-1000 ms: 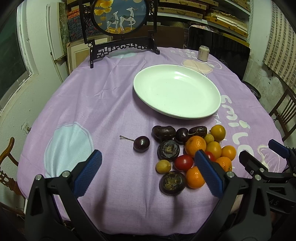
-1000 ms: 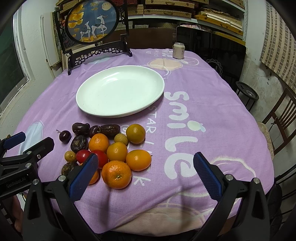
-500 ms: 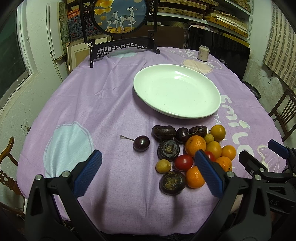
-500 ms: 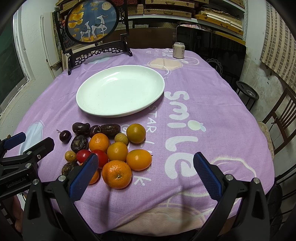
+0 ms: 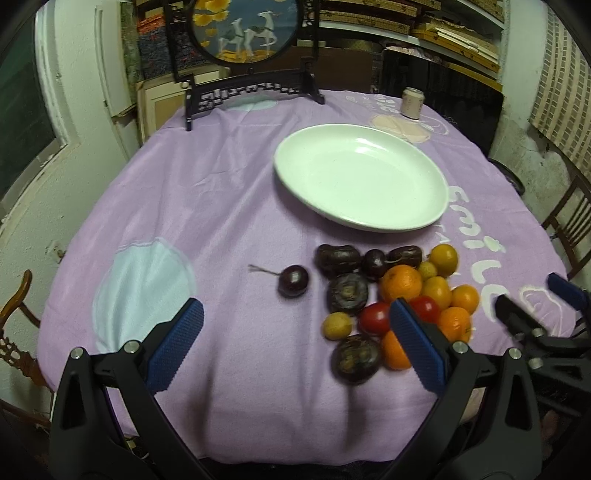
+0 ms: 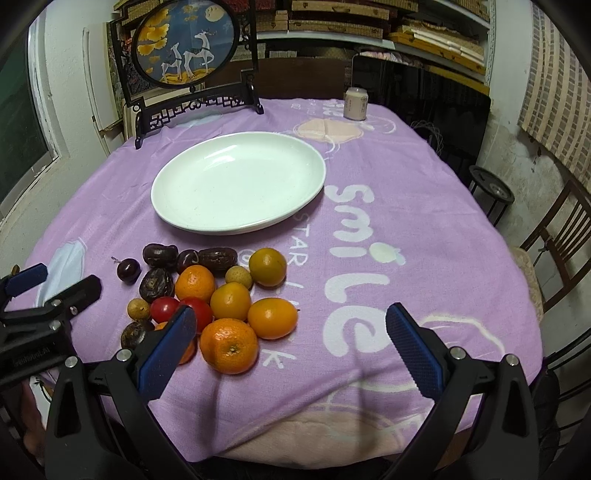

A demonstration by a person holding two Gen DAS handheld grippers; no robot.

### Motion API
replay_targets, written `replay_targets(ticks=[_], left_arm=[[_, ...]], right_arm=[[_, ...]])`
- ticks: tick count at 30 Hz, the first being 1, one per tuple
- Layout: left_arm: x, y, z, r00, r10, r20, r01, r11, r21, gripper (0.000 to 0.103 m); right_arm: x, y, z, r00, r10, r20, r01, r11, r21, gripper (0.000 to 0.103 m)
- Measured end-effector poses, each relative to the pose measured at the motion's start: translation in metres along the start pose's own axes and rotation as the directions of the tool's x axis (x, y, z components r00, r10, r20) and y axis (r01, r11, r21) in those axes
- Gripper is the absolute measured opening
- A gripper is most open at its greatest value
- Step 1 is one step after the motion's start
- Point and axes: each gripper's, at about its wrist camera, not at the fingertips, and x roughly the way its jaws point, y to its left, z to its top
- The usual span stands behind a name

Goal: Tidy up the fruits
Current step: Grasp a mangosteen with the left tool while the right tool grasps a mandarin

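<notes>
A heap of fruit lies on the purple cloth: oranges (image 6: pixel 229 345), red tomatoes (image 6: pixel 164 309), dark wrinkled fruits (image 5: pixel 347 293) and small yellow ones (image 5: pixel 337 325). A dark cherry with a stem (image 5: pixel 293 280) lies apart to the left. An empty white plate (image 5: pixel 360 177) stands behind the heap; it also shows in the right wrist view (image 6: pixel 238 182). My left gripper (image 5: pixel 295 347) is open and empty, low in front of the heap. My right gripper (image 6: pixel 291 349) is open and empty, just right of the heap.
A round framed picture on a black stand (image 5: pixel 245 31) stands at the table's far edge. A small pale jar (image 6: pixel 355 104) sits at the far right. Wooden chairs (image 6: pixel 557 251) stand beside the table. The table edge is just below both grippers.
Both grippers have crept slightly forward and down toward the fruit. Nothing on the table has moved.
</notes>
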Motion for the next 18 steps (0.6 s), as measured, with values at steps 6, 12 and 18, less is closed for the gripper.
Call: replay_targets(ticks=[6,12,18], left_arm=[[0.0,0.03,-0.019,0.999,0.01,-0.046,-0.013,0.998,-0.068,0.101],[0.006,0.036,-0.036,0.994,-0.017,-0.104,0.009,0.997,-0.081,0.101],[0.023,0.031,-0.044,0.983,-0.041,-0.177,0.03,0.998,-0.063,0.101]], right_arm=[[-0.013,0.0,-0.03,0.988,0.154,0.027,-0.151,0.986,-0.073,0.088],[0.015,0.022,-0.046,0.966,0.251,-0.069,-0.257,0.961,-0.104,0.064],[0.053,0.025,-0.039,0.961,0.261,-0.089,-0.267,0.961,-0.073,0.045]])
